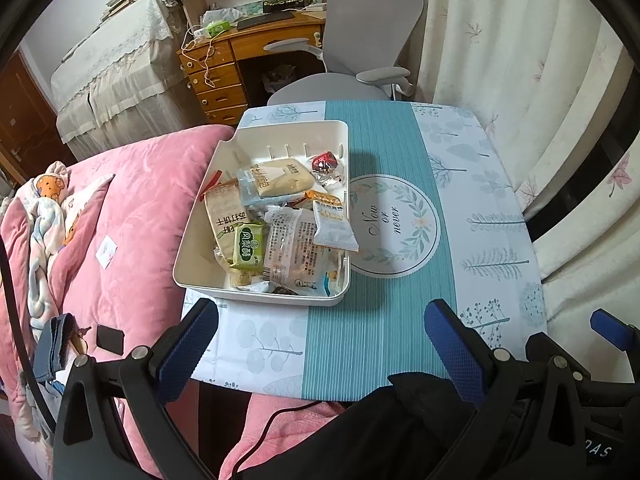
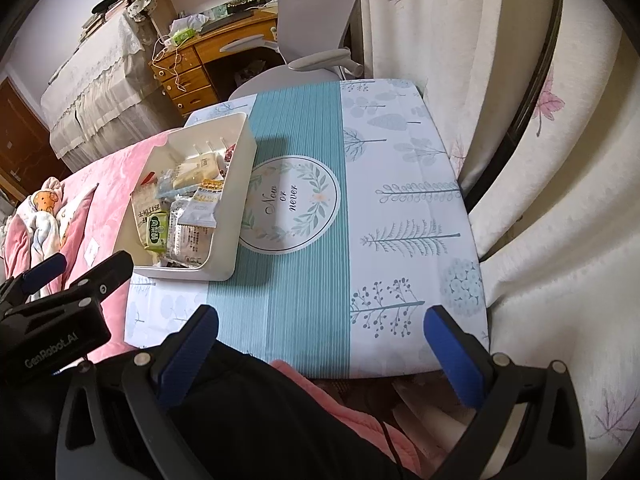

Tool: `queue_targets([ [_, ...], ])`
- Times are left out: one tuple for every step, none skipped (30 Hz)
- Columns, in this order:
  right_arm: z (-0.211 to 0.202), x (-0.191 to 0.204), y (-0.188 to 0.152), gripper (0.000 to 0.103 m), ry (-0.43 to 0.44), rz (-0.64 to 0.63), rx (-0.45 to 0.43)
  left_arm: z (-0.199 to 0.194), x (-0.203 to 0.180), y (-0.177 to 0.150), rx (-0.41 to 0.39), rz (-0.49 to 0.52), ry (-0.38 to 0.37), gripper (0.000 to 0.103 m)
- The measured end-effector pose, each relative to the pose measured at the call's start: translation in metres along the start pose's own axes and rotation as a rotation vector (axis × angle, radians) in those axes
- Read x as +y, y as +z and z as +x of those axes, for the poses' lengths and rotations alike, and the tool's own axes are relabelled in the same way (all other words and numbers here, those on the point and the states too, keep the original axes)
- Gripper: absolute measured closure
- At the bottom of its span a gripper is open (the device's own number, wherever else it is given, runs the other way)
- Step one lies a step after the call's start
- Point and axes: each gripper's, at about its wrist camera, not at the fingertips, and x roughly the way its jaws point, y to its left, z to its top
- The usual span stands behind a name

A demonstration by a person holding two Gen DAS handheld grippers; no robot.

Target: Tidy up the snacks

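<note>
Left wrist view: white bin (image 1: 262, 216) at the left edge of the cloth-covered bench (image 1: 384, 320), beside the pink bed quilt (image 1: 132, 208). Wrapped snacks (image 1: 280, 216) fill the bin in a loose heap; among them a green packet (image 1: 249, 246), a clear printed wrapper (image 1: 294, 244), a white sachet (image 1: 334, 224) leaning over the right wall, and a red sweet (image 1: 325, 161) at the far end. Left claw (image 1: 320, 344) spread wide and empty, held back at the near bench edge, well short of the bin. Right wrist view: right claw (image 2: 320, 344) likewise wide and empty above the near edge, the bin (image 2: 192, 196) off to its left and the remaining cloth bare. Judged stage: either the snacks are all gathered and the claws stand clear, or sorting has not begun; the frames do not settle which. Any next move would call for reaching forward and left over the bin rim and closing on a single top packet, probably the overhanging sachet.
</note>
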Motion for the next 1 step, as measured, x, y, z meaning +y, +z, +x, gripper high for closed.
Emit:
queue_targets([
  [0.0011, -0.0003, 0.0007, 0.000, -0.002, -0.001, 0.003, 0.0012, 0.0002, 0.0002, 0.000, -0.001, 0.000, 0.001],
])
